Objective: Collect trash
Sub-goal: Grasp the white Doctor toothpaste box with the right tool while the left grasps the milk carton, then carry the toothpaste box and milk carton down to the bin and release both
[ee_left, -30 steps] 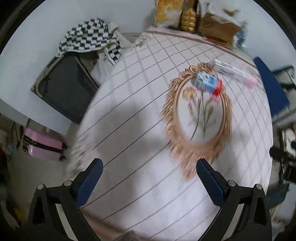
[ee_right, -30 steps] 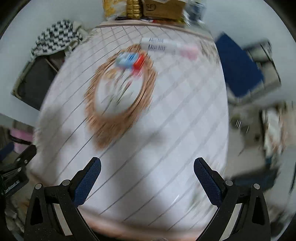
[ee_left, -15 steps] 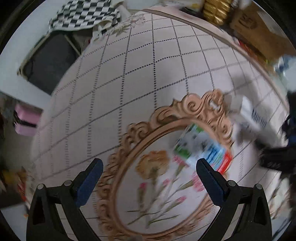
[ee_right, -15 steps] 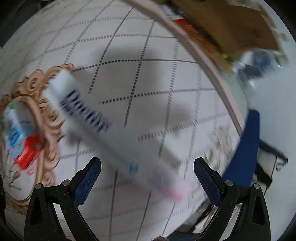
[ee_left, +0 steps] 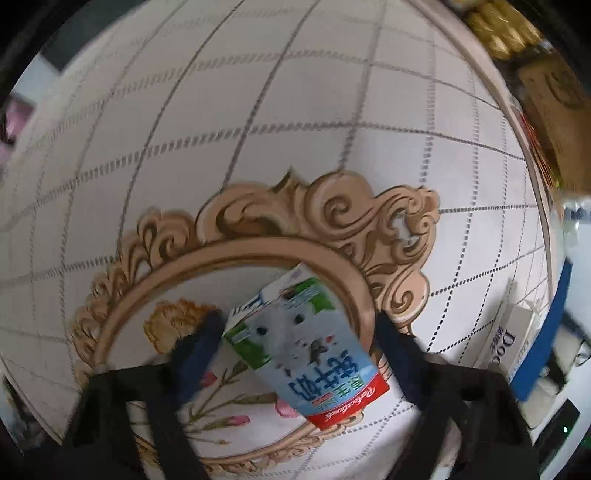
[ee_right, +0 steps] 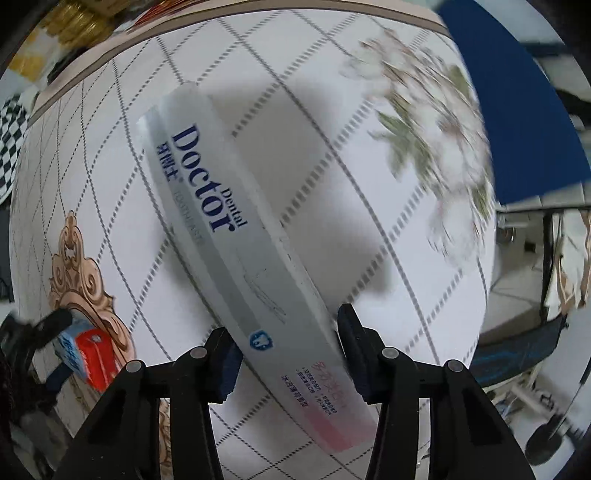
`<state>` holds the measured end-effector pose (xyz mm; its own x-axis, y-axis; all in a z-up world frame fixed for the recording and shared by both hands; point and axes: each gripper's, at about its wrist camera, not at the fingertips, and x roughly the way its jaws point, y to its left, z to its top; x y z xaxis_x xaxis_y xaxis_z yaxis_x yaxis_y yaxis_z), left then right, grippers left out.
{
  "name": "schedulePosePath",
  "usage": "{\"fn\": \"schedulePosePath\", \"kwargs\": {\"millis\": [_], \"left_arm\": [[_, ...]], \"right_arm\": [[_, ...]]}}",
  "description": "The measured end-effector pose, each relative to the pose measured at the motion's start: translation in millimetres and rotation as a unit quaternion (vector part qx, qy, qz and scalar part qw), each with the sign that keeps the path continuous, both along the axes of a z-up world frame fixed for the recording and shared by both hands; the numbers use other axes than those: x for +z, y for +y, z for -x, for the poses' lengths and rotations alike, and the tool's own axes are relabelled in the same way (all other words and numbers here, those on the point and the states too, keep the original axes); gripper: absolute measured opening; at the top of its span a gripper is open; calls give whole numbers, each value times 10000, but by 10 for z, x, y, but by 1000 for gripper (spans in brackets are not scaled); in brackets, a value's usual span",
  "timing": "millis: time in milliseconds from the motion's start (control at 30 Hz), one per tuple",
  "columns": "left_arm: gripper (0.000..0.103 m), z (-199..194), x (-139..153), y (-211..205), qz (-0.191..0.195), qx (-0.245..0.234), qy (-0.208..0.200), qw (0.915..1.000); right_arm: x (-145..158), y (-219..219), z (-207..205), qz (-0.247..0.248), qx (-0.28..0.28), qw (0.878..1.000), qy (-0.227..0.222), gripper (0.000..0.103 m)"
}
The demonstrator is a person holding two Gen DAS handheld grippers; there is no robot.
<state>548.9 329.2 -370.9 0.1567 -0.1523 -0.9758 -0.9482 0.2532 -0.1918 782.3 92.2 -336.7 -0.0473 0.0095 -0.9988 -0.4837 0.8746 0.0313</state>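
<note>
A small milk carton (ee_left: 306,347), blue, green and red, lies on the patterned tablecloth (ee_left: 258,129) inside its printed oval frame. My left gripper (ee_left: 295,354) straddles the carton, its fingers close on both sides; contact is not clear. A long white "Dental Doctor" toothpaste box (ee_right: 236,236) lies on the cloth. My right gripper (ee_right: 288,354) has its fingers against both sides of the box's near end, closed on it. The carton (ee_right: 86,350) also shows at the left of the right wrist view, and the box (ee_left: 506,343) at the right of the left wrist view.
The round table's far edge carries gold-wrapped items (ee_left: 498,26) and a cardboard box (ee_left: 554,103). A blue chair (ee_right: 517,92) stands beside the table on the right. Checkered cloth (ee_right: 11,125) hangs off to the left.
Both grippers moved down and in to the table. The left one now straddles the milk carton. The right one narrowed from wide open onto the toothpaste box.
</note>
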Motion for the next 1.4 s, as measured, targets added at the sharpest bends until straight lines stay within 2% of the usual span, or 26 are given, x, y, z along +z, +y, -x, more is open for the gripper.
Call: {"fn": "schedulePosePath", "kwargs": {"millis": [67, 133, 200, 267, 300, 333, 367, 433, 500, 533, 633, 667, 700, 733, 800, 867, 933, 967, 1033, 1067, 1167, 1233, 1400], "left_arm": [[62, -31, 65, -105, -213, -559, -9, 9982], [61, -9, 126, -290, -435, -1341, -98, 9900], [60, 93, 152, -524, -659, -2158, -55, 9742], [60, 311, 161, -829, -966, -3126, 99, 9449], [60, 430, 165, -949, -1102, -3406, 205, 9335], [60, 608, 160, -1115, -1246, -3778, 313, 9169], [59, 753, 153, -1234, -1279, -3994, 371, 9071], [59, 1103, 142, -1465, -1278, -4231, 462, 8958], [59, 1385, 109, -1620, -1164, -4243, 468, 8968], [59, 1509, 73, -1665, -1066, -4154, 473, 9021], [61, 1767, 54, -1645, -969, -3596, 276, 9277], [59, 1803, 58, -1634, -954, -3465, 243, 9329], [59, 1831, 57, -1646, -971, -3405, 254, 9349], [59, 1864, 59, -1638, -985, -3381, 264, 9356], [51, 1924, 78, -1703, -1029, -3378, 188, 9354], [50, 1655, 139, -1688, -1158, -3450, 255, 9311], [49, 1653, 165, -1790, -1205, -3482, 229, 9294], [49, 1664, 194, -1860, -1247, -3483, 228, 9288], [49, 1703, 276, -1923, -1352, -3512, 172, 9263], [49, 1745, 331, -1958, -1416, -3526, 155, 9249], [49, 1810, 555, -2149, -1627, -3546, 55, 9207], [49, 1906, 707, -2089, -1788, -3576, -33, 9166], [49, 2195, 1239, -2164, -2099, -3600, -369, 9083]], "right_arm": [[-5, -94, 69, -20, -79, 10000, -22, 48], [-11, -188, 185, -69, -161, 9998, 46, 48], [-22, -270, 313, -117, -201, 9997, 83, 47], [-34, -423, 532, -211, -317, 9992, 158, 47], [-39, -491, 639, -233, -347, 9990, 165, 47], [-46, -600, 807, -273, -419, 9986, 180, 46], [-60, -695, 954, -299, -486, 9981, 212, 46], [-88, -882, 1251, -326, -622, 9972, 252, 46], [-132, -1107, 1647, -377, -792, 9953, 401, 45], [-147, -1185, 1784, -408, -865, 9943, 475, 45], [-198, -1344, 2079, -523, -1022, 9905, 759, 45], [-203, -1364, 2126, -554, -1014, 9901, 798, 46], [-198, -1381, 2140, -576, -1030, 9899, 789, 50], [-181, -1377, 2142, -558, -971, 9911, 714, 63], [-127, -1350, 2135, -532, -797, 9942, 488, 71], [-53, -1237, 2127, -486, -542, 9971, 219, 71], [-25, -1154, 2136, -408, -371, 9985, 68, 70], [-23, -1108, 2150, -352, -287, 9990, -34, 68], [-34, -982, 2207, -183, -132, 9996, -193, 43], [-66, -956, 2228, -109, -85, 9998, -170, 39], [-47, -895, 2374, -21, -117, 9997, -220, 39], [39, -891, 2519, -122, -129, 9995, -270, 39], [395, -936, 2952, -443, -83, 9977, -507, 38]]}}
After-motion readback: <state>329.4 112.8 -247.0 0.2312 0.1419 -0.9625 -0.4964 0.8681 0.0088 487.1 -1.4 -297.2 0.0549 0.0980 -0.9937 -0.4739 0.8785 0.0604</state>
